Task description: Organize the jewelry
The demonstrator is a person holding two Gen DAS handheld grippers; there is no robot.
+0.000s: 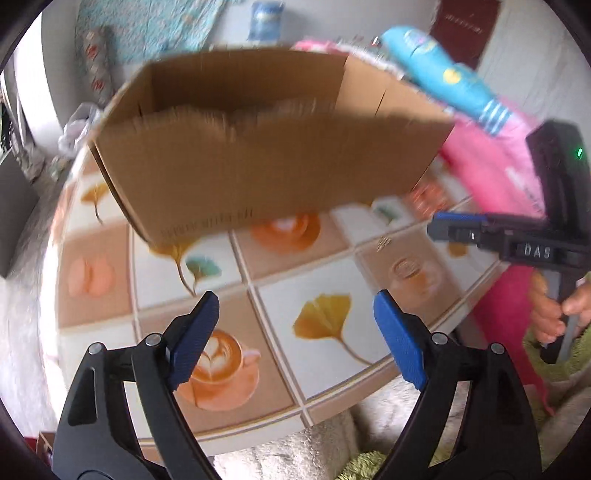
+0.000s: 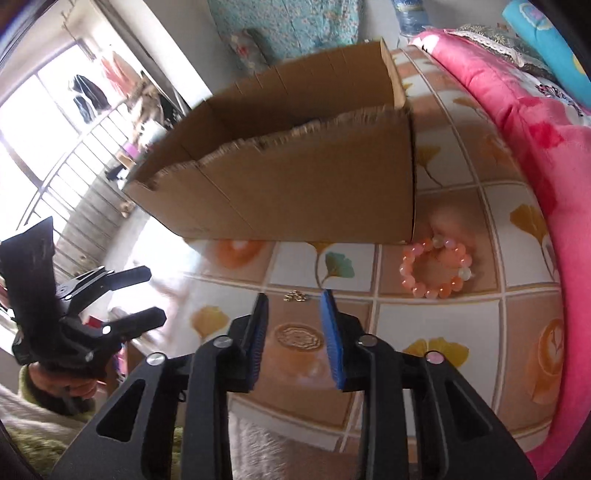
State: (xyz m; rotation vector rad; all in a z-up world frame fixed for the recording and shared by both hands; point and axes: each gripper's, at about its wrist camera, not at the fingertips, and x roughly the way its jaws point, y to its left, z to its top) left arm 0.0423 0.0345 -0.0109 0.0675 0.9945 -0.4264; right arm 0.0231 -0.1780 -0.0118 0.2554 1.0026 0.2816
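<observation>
A small gold trinket lies just beyond the right hand-held gripper.

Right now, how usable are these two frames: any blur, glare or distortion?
Left wrist view: strong motion blur smears the cardboard box and tablecloth; fisheye bends the table edge. Right wrist view: sharper, the bead bracelet and small gold piece read clearly, but the window is blown out, and the box's left end is soft.

Beyond my worktop, tiled with ginkgo leaves and latte cups, I see a pink quilt under a blue pillow, a teal floral blanket, and clothes hanging by a bright window with railings.
</observation>
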